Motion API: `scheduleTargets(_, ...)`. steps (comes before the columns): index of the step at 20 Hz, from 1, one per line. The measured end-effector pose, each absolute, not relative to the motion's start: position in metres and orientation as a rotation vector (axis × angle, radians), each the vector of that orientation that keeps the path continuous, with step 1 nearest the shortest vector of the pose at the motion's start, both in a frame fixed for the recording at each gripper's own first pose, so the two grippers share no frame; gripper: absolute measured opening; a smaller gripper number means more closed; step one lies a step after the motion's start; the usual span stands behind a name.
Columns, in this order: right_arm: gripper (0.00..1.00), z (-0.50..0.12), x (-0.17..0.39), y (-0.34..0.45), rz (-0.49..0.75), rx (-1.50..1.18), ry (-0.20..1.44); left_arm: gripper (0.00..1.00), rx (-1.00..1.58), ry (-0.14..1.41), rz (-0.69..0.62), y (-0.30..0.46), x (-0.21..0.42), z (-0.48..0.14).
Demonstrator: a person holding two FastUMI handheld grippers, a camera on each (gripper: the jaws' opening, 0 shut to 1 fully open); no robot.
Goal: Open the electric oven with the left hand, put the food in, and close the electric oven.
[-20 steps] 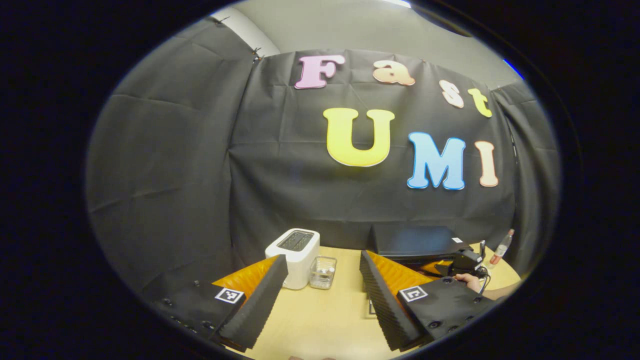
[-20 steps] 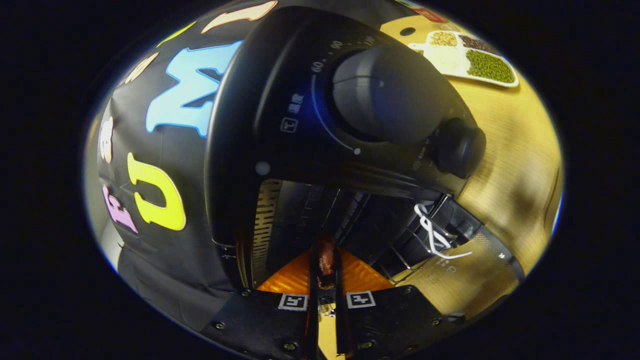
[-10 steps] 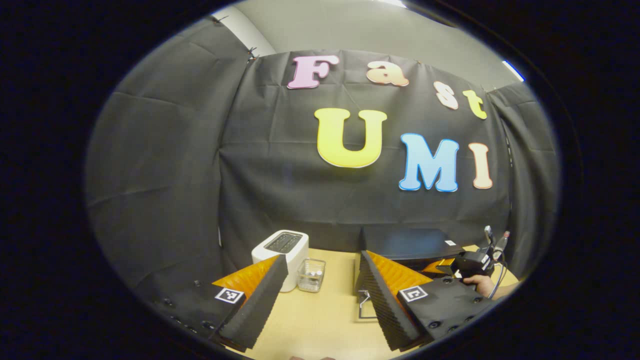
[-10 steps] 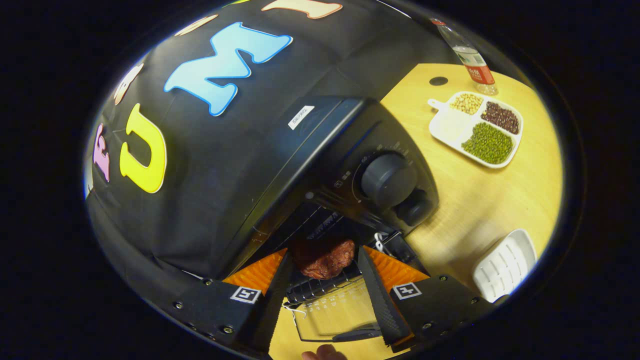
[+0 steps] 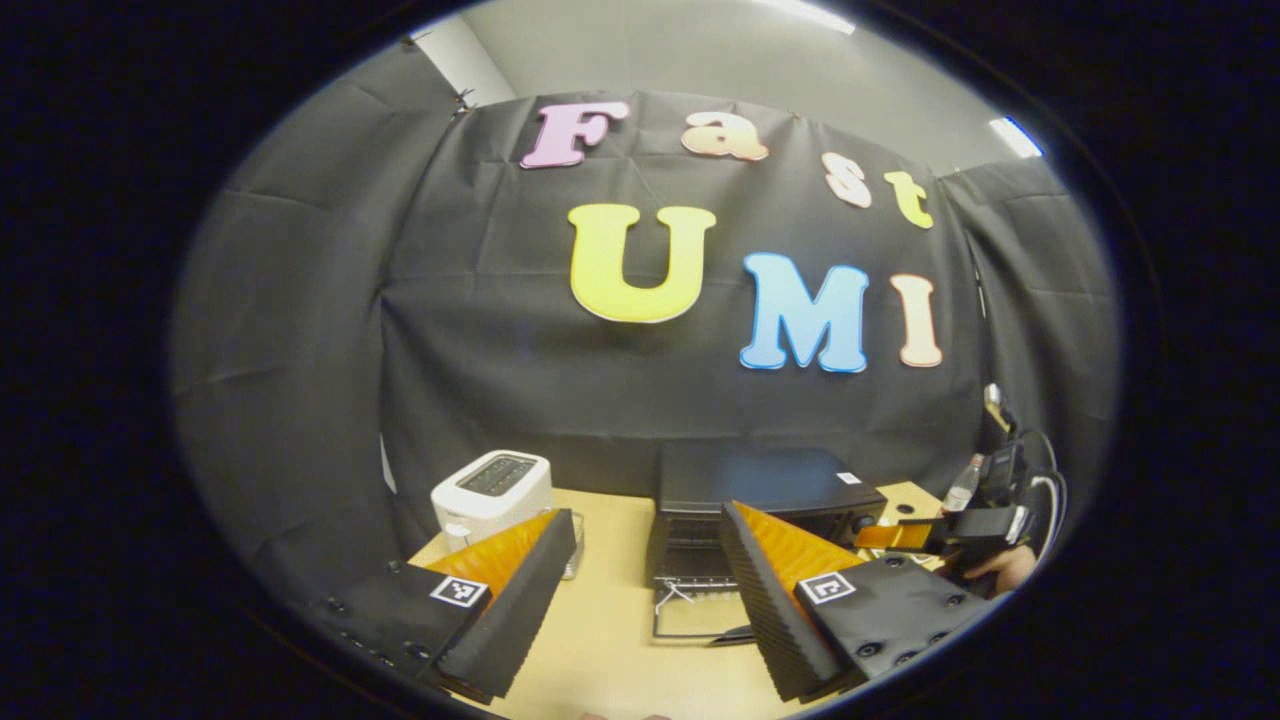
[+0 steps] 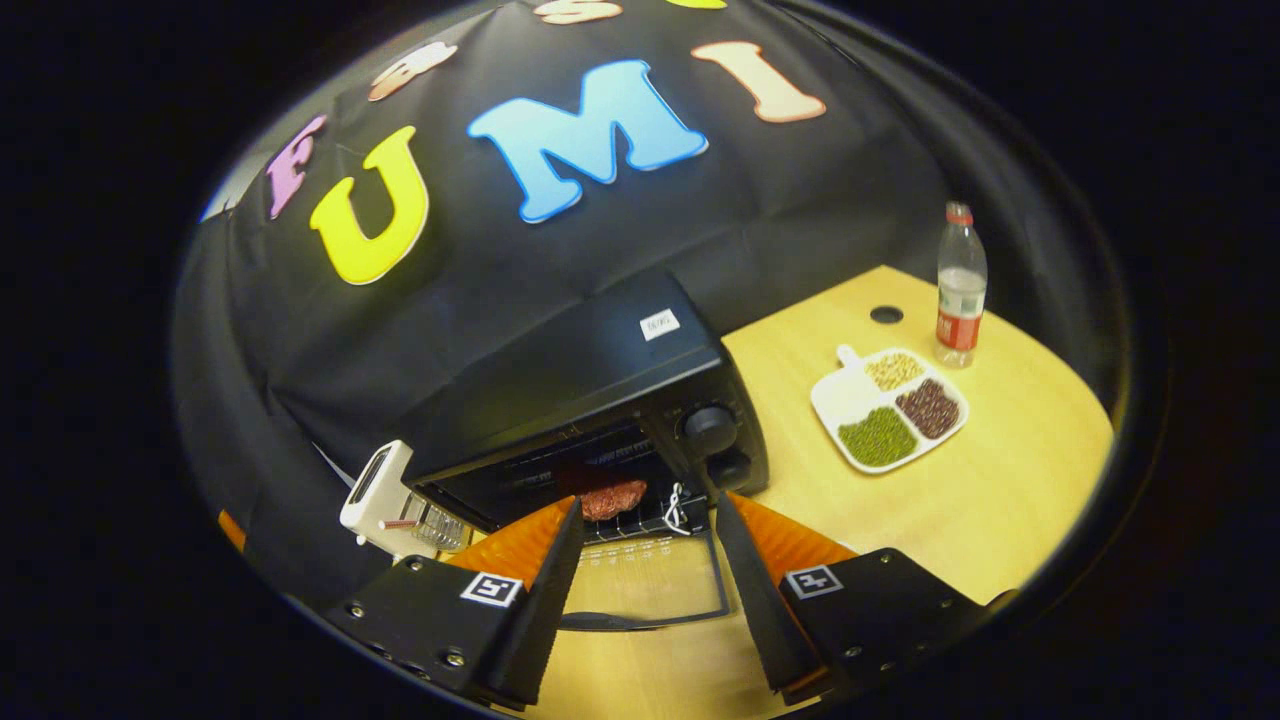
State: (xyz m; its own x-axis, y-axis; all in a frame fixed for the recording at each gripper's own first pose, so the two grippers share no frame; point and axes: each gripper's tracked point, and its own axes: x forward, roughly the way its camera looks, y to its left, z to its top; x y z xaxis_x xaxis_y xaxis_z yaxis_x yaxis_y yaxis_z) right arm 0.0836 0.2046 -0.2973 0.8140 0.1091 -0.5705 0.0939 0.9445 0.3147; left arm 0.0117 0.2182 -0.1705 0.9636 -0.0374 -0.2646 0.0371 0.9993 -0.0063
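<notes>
Left gripper view: left gripper (image 5: pixel 648 590) jaws apart, empty, over the light wood table (image 5: pixel 610 650). Black cloth wall behind. Oven (image 5: pixel 765 490) at 1 o'clock, door down; white toaster (image 5: pixel 492 492) at 10.

Right gripper view: right gripper (image 6: pixel 640 590) jaws apart, empty. Food (image 6: pixel 612 497) on the rack inside the open oven (image 6: pixel 590 400) at 12. Divided tray (image 6: pixel 888 408) and bottle (image 6: pixel 960 285) at 2.

1. Light wooden table (image 6: pixel 1000 480)
2. Black electric oven (image 6: pixel 570 390) on it, its door (image 6: pixel 650 585) folded down
3. White toaster (image 5: pixel 490 492) and clear container (image 6: pixel 435 525) beside
4. Divided plate (image 6: pixel 888 408), bottle (image 6: pixel 961 285) off right
</notes>
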Motion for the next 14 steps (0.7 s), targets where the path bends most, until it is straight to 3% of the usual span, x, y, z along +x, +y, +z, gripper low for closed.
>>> scheduleTargets(6, 0.81, -0.21, 0.065, 0.169, 0.046, 0.169, 0.425, 0.97, 0.001, 0.332, -0.091, 0.166, 0.008, -0.209)
scheduleTargets(9, 0.96, -0.17, 0.06, 0.15, 0.037, 0.122, 0.346, 0.95, 0.002, 0.34, -0.119, 0.143, 0.007, -0.217)
scheduleTargets(14, 0.96, -0.094, 0.054, 0.12, 0.035, 0.113, 0.191, 0.95, 0.017, 0.426, -0.143, 0.117, 0.001, -0.26)
